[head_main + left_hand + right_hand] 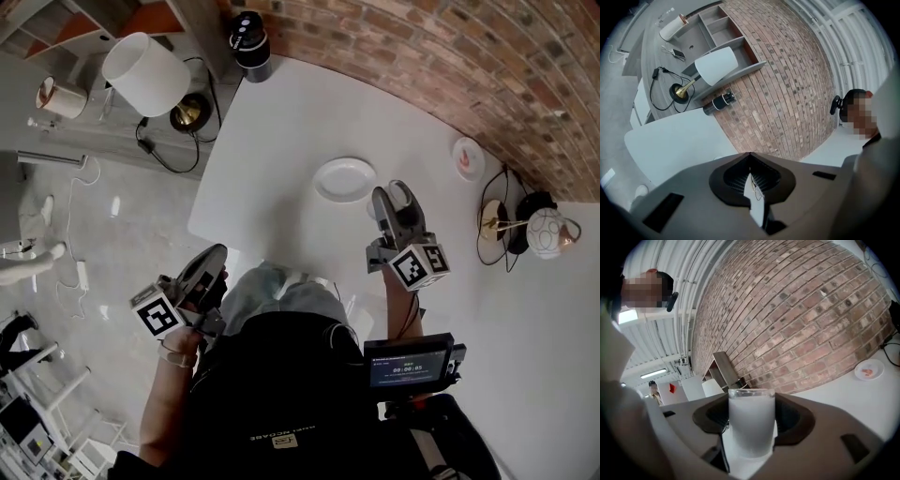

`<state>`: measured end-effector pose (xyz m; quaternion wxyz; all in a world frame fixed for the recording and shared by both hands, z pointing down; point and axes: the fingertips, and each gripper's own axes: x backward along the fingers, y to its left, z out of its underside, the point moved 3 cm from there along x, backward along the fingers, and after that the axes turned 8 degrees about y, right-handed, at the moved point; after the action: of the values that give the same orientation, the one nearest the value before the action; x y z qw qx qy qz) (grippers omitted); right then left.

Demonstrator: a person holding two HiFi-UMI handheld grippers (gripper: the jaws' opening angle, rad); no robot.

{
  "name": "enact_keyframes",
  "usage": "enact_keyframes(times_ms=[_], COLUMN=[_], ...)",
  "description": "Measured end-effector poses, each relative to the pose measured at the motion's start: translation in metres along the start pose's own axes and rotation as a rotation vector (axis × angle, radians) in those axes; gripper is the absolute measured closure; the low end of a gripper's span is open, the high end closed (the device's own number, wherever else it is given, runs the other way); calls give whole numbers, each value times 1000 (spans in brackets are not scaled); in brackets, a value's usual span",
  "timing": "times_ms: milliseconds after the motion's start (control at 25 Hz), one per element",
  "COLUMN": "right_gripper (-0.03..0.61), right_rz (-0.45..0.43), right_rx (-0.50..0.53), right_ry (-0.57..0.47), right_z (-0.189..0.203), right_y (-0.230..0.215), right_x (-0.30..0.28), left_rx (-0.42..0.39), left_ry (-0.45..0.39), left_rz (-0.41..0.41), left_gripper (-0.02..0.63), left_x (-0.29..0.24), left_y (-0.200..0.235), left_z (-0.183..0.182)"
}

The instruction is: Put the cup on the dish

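In the head view we are holding the cup (405, 198) in the right gripper (398, 211) over the worktop (300, 112). The empty white dish (345, 178) is lying just ahead and left of its jaws. We judge it best to be keeping the cup upright, centring it over the dish and lowering gently before letting go.

In the left gripper view, the left gripper (752, 176) is pressing its jaws together on nothing.

In the right gripper view, the jaws are clamping the frosted cup upright. We cannot tell whether anything is in it. Far right of the jaws, a small saucer (869, 370) is carrying something pinkish.
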<state>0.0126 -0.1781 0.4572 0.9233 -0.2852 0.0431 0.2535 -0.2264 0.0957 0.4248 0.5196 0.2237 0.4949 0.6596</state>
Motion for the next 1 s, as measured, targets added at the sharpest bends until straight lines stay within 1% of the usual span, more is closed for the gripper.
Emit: enact_keyframes(times_ms=[280,400,680,1000], right_gripper=[311,311,311,311], right_rz=[56,68,91,121], right_rx=[131,136,148,173], right_ry=[96,119,179,240], right_z=[22,35,67,93], right_y=[-15,-25,-42,-56], right_x=[-38,-52,-83,-111], left_rx=[18,36,82,115], left_ry=[-70,-104,-132,-169], left_rz=[-54,-49,-114,-150], left_gripper=[609,609,609,609], left_x=[16,19,34,44], left_y=[3,4,22,28], left_z=[4,10,29,45])
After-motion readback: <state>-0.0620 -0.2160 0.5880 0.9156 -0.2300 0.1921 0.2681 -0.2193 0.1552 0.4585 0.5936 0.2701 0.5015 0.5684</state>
